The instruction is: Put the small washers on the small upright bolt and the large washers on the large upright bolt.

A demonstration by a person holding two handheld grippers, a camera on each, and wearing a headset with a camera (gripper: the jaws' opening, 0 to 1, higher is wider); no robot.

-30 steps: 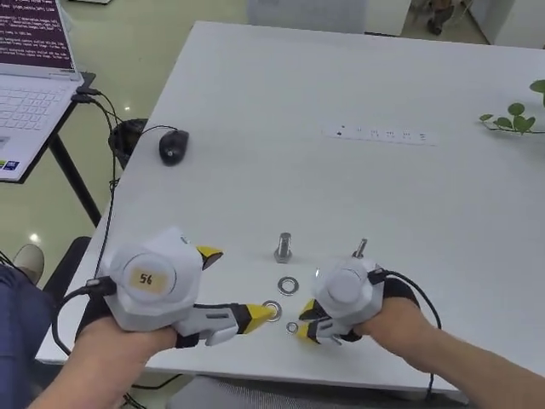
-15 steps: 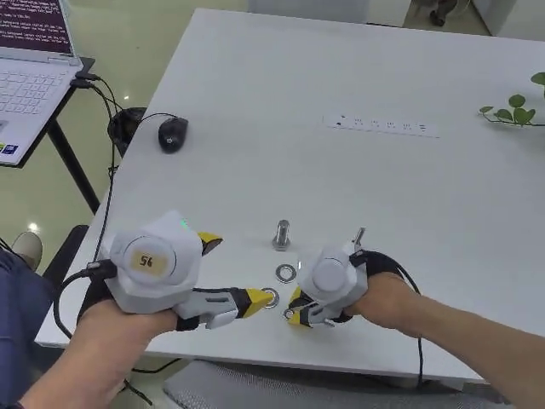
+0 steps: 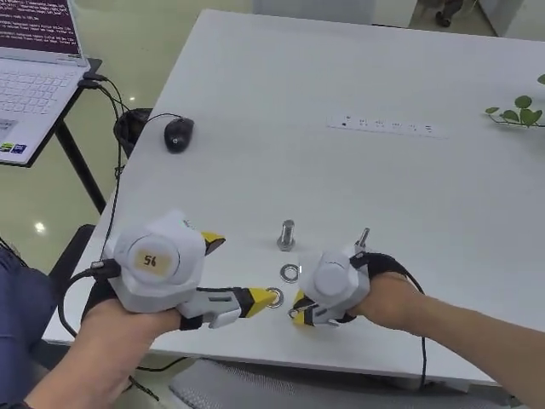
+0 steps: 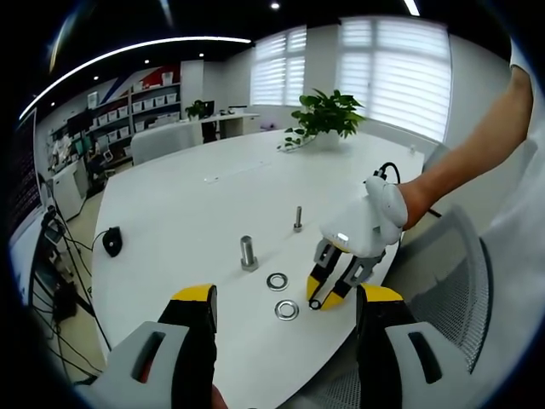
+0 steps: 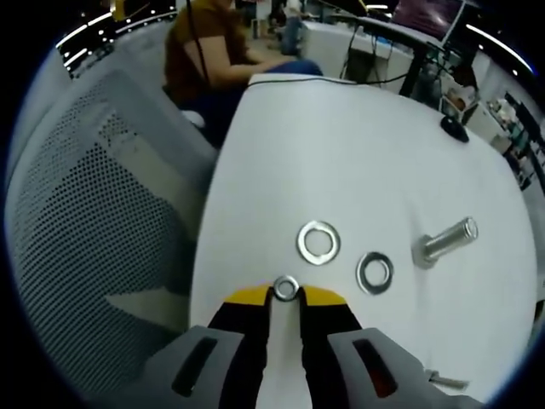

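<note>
Nearest, the right tongs (image 5: 285, 296) are clenched on a small washer (image 5: 285, 288), well short of the large bolt (image 5: 444, 241) at the desk (image 5: 341, 128) edge. The left tongs (image 4: 286, 294) hang released. Two large washers (image 5: 318, 242) lie before the large bolt. Next, likely: lift the small washer and centre it over the small bolt (image 3: 363, 238), near the large bolt.

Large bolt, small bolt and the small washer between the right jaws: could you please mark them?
large bolt (image 3: 286, 232), head view, shank
small bolt (image 3: 363, 238), head view, shank
small washer (image 5: 285, 281), right gripper view, rim
</note>
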